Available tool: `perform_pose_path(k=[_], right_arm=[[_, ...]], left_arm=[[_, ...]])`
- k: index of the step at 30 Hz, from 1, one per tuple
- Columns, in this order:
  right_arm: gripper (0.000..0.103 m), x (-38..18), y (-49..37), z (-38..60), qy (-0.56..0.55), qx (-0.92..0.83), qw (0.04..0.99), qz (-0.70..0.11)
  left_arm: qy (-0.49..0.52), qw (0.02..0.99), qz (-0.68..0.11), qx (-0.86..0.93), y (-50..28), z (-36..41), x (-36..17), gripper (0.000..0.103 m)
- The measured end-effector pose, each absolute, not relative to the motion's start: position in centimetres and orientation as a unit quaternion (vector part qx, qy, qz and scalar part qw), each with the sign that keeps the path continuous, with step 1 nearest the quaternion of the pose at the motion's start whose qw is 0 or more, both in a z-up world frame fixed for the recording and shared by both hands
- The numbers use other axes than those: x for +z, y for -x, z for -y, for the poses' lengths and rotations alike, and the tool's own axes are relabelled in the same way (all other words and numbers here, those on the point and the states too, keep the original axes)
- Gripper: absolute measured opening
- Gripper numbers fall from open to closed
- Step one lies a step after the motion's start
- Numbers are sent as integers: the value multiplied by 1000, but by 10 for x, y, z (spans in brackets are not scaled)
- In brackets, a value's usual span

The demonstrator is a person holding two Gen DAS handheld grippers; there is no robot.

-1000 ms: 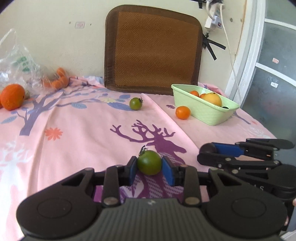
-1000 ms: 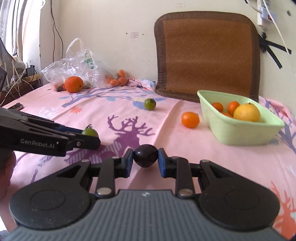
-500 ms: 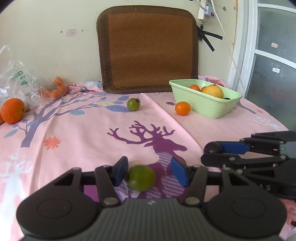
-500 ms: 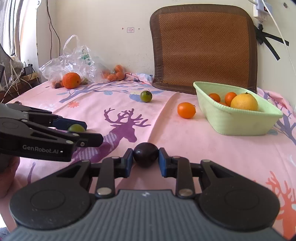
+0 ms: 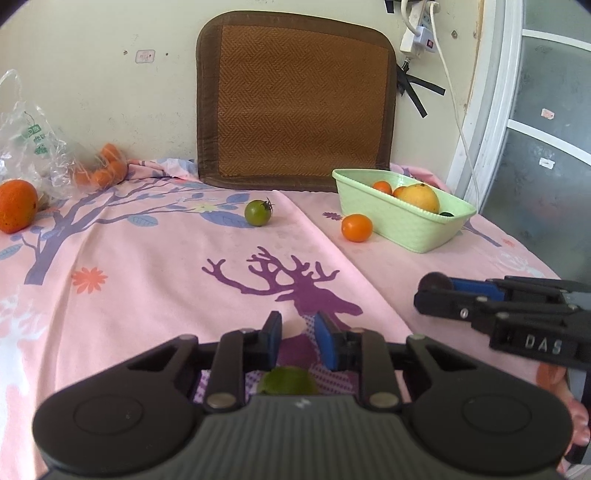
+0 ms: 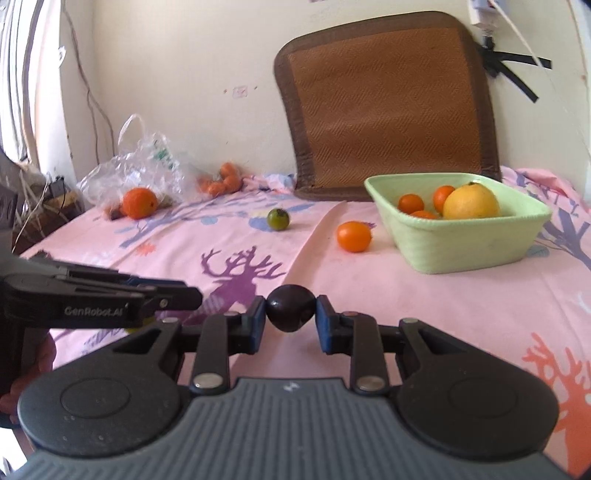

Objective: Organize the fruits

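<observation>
Bedsheet (image 5: 147,280) pink w/ deer print, wall (image 5: 110,92) prob. cream.

"genrobot.ai" stands in pale letters on the side of the left gripper (image 6: 184,295), at the near left. "das" stands on the right gripper (image 5: 436,291), near right.

Cream wall (image 5: 110,92), scuffed, with a brown woven mat (image 5: 299,99) leaning upright against it. A pink cloth with a purple deer and tree print (image 5: 155,266) covers the bench. A white power strip (image 5: 417,29) with trailing cord hangs upper right, beside a white-framed frosted glass door (image 5: 535,147); soft daylight.
</observation>
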State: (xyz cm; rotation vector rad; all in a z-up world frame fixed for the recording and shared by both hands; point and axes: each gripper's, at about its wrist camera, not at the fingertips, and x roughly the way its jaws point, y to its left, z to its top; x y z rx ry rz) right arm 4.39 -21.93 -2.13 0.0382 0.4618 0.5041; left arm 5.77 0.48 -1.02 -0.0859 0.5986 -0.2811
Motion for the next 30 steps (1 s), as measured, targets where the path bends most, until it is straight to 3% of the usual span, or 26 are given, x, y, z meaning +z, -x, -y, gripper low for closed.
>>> perform_pose_path(k=[3,12,19,27,28,29,30], right_arm=[[31,-23,-44,225,-38,247,941,-226],[32,-24,-47,225,-47,264,934,-236],[32,-24,-48,226,-51,270,932,-235],[32,-23,-48,225,-47,272,932,-236],[32,-23,-48,225,-47,272,932,-235],[32,-23,-47,225,-48,271,932,-234],[32,-23,-47,226,-49,270,933,-233]], left_arm=[[40,947,-291,-129,-57,-5,-10,23],[-12,951,-277,-135,-51,16,-4,53],[-36,953,-270,-131,-33,15,-3,57],[-46,950,-292,-97,-16,-4,-6,55],[-50,947,-301,-101,-17,-3,-10,44],[-56,947,-298,-102,-17,0,-11,42],[-61,947,-297,-109,-17,2,-10,29]])
